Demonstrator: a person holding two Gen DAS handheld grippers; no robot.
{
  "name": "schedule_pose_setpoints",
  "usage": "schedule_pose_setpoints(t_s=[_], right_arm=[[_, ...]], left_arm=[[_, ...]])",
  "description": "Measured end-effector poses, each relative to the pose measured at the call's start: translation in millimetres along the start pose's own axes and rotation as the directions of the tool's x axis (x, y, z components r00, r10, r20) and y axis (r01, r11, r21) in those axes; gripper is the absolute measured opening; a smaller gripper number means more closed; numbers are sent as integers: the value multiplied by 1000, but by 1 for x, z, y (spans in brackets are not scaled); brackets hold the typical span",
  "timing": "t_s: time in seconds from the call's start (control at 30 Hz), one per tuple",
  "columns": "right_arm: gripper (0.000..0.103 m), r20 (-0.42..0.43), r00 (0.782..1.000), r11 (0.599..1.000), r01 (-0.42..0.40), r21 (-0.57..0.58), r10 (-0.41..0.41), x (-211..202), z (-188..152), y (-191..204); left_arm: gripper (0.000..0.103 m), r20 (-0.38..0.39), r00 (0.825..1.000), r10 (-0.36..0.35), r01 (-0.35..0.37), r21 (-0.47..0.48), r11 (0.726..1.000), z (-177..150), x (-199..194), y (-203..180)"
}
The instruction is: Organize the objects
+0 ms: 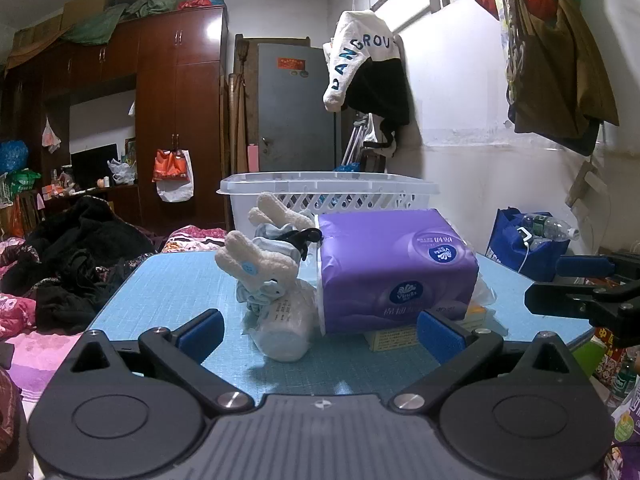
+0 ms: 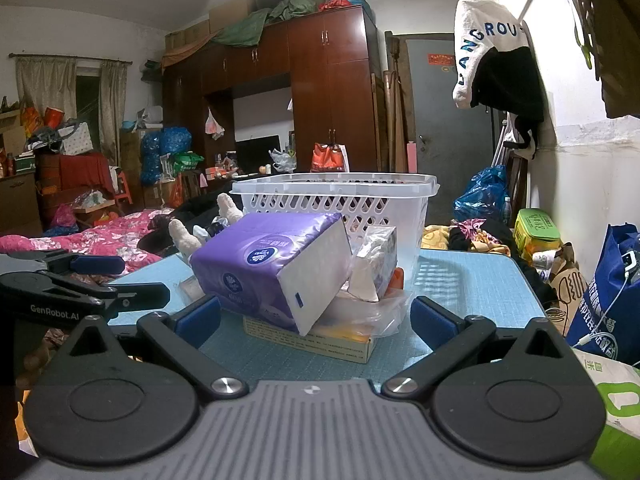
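Cluttered bedroom; blue table [image 2: 480, 280] bears white basket [image 2: 340, 196], purple tissue pack [image 2: 260, 268]

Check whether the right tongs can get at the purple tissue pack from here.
Probably yes. The right tongs are open, and the purple tissue pack sits straight ahead atop the pile, nothing between. The left tongs hover off to the side.

A cluttered home bedroom: tall wooden wardrobe [image 2: 320, 92], floral bedding [image 2: 100, 244], clothes hung on the wall [image 1: 368, 68]
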State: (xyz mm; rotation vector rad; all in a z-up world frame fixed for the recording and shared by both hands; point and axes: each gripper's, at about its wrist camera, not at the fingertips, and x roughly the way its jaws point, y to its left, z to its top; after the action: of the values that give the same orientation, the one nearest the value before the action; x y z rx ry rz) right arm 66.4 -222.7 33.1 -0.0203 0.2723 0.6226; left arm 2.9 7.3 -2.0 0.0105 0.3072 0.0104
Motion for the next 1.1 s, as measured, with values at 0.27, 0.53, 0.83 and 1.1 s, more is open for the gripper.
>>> schedule_pose_setpoints(t_s=[0.27, 0.53, 0.83, 1.1], right_arm=[[103, -1, 1000, 1000, 0, 0, 0, 0, 0, 0], [103, -3, 1000, 1000, 0, -1, 0, 1, 0, 1], [103, -2, 1000, 1000, 1, 0, -1, 0, 0, 0], [103, -3, 1000, 1000, 1, 0, -1, 1, 0, 0]], left_arm=[[103, -5, 1000, -1, 1, -1, 1000, -2, 1, 2], [103, -6, 1000, -1, 1, 1, 1000, -2, 2, 0], [103, -8, 1000, 0, 0, 3, 1000, -2, 1, 0], [103, -9, 1000, 1, -1, 3, 1000, -2, 1, 1]])
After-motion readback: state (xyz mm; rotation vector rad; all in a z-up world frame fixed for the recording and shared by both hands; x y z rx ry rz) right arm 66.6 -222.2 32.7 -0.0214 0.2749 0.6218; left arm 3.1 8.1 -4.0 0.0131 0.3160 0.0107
